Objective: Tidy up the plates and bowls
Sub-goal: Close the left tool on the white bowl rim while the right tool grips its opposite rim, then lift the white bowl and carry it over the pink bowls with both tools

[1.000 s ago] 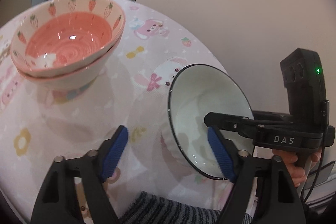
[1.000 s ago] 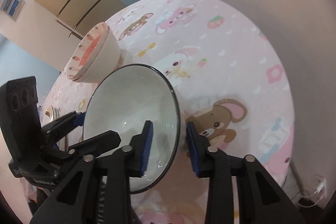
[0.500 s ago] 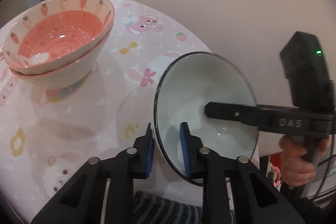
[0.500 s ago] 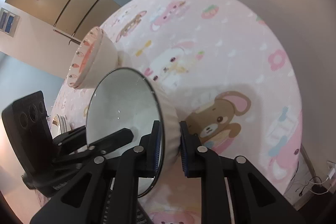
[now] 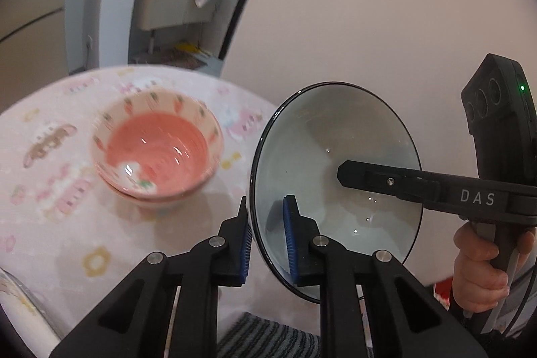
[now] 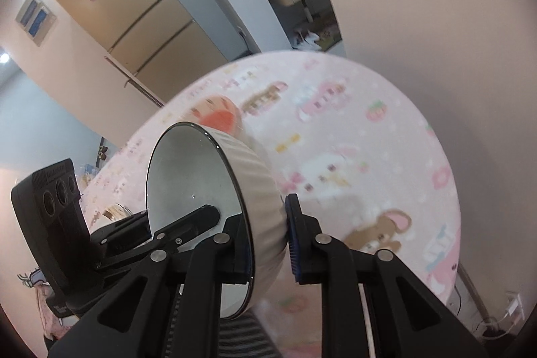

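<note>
A white ribbed bowl with a dark rim (image 5: 332, 163) is held tilted in the air above the table, gripped from both sides. My left gripper (image 5: 266, 239) is shut on its near rim. My right gripper (image 6: 268, 240) is shut on the opposite rim; it also shows in the left wrist view (image 5: 386, 180), one finger inside the bowl. The bowl shows in the right wrist view (image 6: 214, 190) too. Two stacked pink carrot-pattern bowls (image 5: 157, 150) stand on the table to the left, and partly hidden behind the white bowl in the right wrist view (image 6: 221, 116).
The round table has a pink cartoon tablecloth (image 5: 67, 223) (image 6: 369, 156). A plate edge (image 5: 20, 301) shows at the table's near left. A wall (image 5: 369, 5) lies behind the table, with a doorway (image 5: 181, 5) to a washroom.
Both grippers closed on the white bowl's rim and lifted it off the table. The pink bowls now look farther away and lower in the views.
</note>
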The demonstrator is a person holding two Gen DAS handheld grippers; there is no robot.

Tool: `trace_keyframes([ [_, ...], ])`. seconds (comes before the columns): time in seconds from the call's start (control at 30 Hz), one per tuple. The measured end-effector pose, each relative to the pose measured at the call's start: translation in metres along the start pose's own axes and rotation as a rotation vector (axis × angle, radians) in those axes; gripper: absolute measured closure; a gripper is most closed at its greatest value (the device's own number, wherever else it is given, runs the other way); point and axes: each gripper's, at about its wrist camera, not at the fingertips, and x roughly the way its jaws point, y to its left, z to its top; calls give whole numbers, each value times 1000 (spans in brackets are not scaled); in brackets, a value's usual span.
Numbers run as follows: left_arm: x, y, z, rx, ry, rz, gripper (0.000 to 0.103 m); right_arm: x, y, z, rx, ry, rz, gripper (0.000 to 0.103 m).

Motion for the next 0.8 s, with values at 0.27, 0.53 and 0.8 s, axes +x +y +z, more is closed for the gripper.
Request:
trace_keyframes([
  [0.27,-57,20,22,-27,-148,23,84,-19,61,17,-125,-91,-5,87],
  [0.53,-80,37,27,12,-254,82,82,-9,103,20,-220,-184,-81,87],
  [0.8,-46,54,20,30,-248,218,80,29,96,24,-180,-196,-84,86],
])
